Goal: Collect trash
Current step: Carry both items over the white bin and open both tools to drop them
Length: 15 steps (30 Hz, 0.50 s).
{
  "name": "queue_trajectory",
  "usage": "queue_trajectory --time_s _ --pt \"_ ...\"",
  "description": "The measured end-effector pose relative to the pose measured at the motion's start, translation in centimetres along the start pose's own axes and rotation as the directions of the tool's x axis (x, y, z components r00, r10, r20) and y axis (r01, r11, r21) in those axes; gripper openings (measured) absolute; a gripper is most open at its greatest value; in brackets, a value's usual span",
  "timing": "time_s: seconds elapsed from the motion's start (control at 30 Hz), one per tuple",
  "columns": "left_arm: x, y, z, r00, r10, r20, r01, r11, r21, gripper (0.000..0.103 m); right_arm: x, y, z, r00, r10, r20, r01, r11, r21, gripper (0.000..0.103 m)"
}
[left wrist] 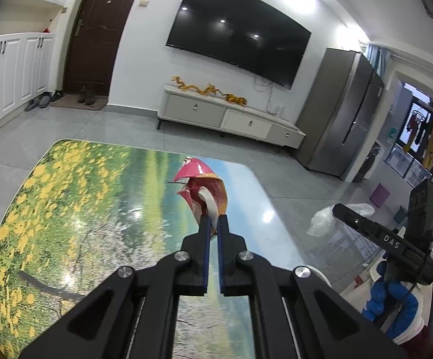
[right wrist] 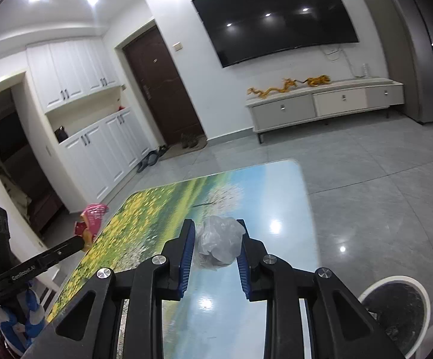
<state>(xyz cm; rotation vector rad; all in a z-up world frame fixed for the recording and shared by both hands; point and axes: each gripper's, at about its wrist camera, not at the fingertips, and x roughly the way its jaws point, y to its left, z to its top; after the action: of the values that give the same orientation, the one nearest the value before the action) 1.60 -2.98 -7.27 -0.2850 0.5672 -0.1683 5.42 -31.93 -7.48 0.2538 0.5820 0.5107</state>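
Observation:
My left gripper [left wrist: 213, 220] is shut on a pink, red and orange snack wrapper [left wrist: 202, 184] and holds it above the flower-print table [left wrist: 67, 209]. The wrapper also shows at the left of the right wrist view [right wrist: 92, 221], past the table edge. My right gripper [right wrist: 216, 229] is around a crumpled clear plastic bag [right wrist: 221, 239]; the blue pads touch its sides and it rests on the table [right wrist: 246, 188]. In the left wrist view the right gripper [left wrist: 339, 211] shows at the right with the bag [left wrist: 321, 223].
A white-rimmed trash bin [right wrist: 396, 302] stands on the floor right of the table, its rim also showing in the left wrist view [left wrist: 316, 270]. Grey tile floor [right wrist: 381, 179] surrounds the table. A TV cabinet [left wrist: 231, 116] and a fridge [left wrist: 342, 110] stand along the far wall.

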Motion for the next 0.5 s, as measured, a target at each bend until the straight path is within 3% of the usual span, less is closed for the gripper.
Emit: queue_trajectory --time_s 0.27,0.5 --pt "0.7 -5.0 0.3 0.996 -0.087 -0.02 0.089 0.993 0.079 0.004 -3.0 -3.4 -0.3 0.996 -0.08 0.043 0.078 0.996 0.038 0.012" --pt "2.2 -6.9 -0.4 0.991 -0.119 -0.066 0.125 0.988 0.089 0.004 -2.2 -6.4 -3.0 0.996 -0.079 -0.045 0.083 0.992 0.09 0.01"
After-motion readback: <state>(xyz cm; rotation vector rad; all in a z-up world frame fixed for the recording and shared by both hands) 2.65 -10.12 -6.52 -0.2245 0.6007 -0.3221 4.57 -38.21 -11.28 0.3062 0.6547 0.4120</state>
